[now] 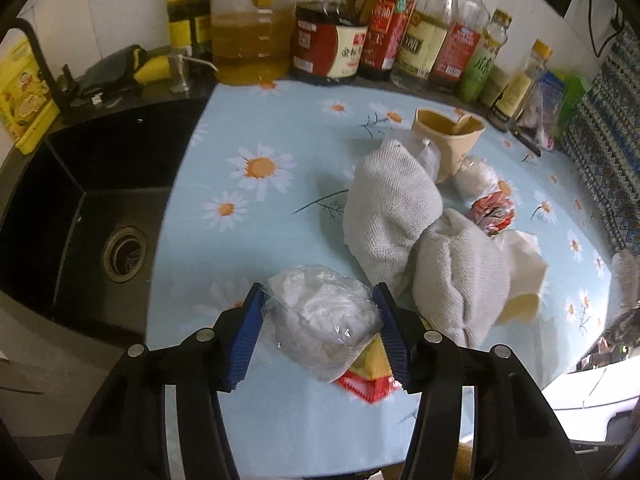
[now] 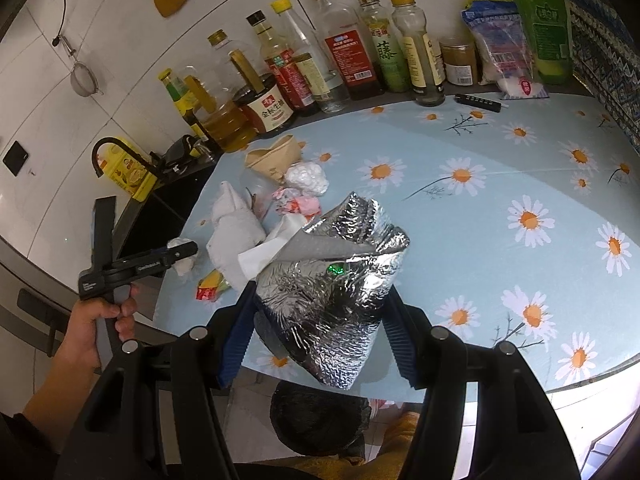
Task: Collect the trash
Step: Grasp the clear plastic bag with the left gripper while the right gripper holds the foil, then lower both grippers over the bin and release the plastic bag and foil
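Note:
My left gripper (image 1: pixel 318 292) is shut on a crumpled ball of clear plastic wrap (image 1: pixel 324 328), with a blue pad pressing each side. It hangs just above the daisy tablecloth (image 1: pixel 256 120) near the front edge. A red and yellow wrapper (image 1: pixel 372 380) lies under it. Behind lie two grey-white cloths (image 1: pixel 392 216), a tissue (image 1: pixel 524 264), a red-white wrapper (image 1: pixel 490 208), a second plastic ball (image 1: pixel 476 178) and a squashed paper cup (image 1: pixel 448 136). My right gripper (image 2: pixel 322 292) is shut on a crinkled silver foil bag (image 2: pixel 340 264), held over the table's front edge.
A black sink (image 1: pixel 80 208) adjoins the table on the left. A row of oil and sauce bottles (image 1: pixel 320 40) lines the back wall. A dark round thing (image 2: pixel 320 420) sits below the table's front edge. The person's hand (image 2: pixel 92 320) grips the left tool's handle.

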`<action>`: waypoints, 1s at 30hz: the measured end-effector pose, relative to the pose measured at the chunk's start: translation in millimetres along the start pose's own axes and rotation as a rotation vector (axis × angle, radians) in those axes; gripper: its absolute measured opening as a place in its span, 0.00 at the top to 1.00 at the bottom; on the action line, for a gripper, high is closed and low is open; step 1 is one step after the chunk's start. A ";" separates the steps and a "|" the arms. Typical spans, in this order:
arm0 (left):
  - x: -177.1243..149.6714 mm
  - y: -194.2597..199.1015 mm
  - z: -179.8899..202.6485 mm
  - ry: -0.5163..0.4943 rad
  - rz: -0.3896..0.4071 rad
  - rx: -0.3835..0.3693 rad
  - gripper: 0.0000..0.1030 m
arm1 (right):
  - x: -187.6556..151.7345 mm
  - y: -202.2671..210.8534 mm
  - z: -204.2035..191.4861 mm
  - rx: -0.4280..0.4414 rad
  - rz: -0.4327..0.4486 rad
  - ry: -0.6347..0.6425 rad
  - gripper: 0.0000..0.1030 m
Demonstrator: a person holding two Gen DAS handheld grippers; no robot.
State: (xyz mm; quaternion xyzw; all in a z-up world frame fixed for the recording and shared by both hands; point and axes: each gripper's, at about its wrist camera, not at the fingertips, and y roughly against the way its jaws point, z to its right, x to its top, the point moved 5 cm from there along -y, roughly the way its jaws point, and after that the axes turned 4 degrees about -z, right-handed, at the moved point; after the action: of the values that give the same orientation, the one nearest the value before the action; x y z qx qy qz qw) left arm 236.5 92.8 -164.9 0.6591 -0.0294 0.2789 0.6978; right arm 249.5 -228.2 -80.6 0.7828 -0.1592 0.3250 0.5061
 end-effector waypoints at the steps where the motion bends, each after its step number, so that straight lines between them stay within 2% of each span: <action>1: -2.0 5.6 -0.9 0.003 0.009 -0.003 0.49 | -1.7 -0.5 -2.6 0.003 -0.002 0.002 0.41; 11: -50.6 61.2 4.1 0.007 0.067 -0.081 0.49 | -31.9 -10.0 -45.4 0.029 -0.026 0.046 0.41; 16: -90.1 66.8 9.1 0.030 0.017 -0.166 0.49 | -55.0 -18.9 -65.6 0.034 -0.061 0.059 0.41; 24: -145.6 61.9 12.9 0.026 -0.041 -0.218 0.49 | -104.0 -34.2 -89.6 0.027 -0.120 0.063 0.41; 30: -184.3 43.9 7.4 0.055 -0.112 -0.247 0.49 | -140.1 -54.7 -97.4 0.028 -0.184 0.058 0.41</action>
State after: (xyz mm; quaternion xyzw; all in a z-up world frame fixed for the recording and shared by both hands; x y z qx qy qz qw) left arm 64.8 20.1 -199.6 0.5608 -0.0075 0.2515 0.7888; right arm 143.9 -128.2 -185.2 0.7914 -0.0672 0.3019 0.5273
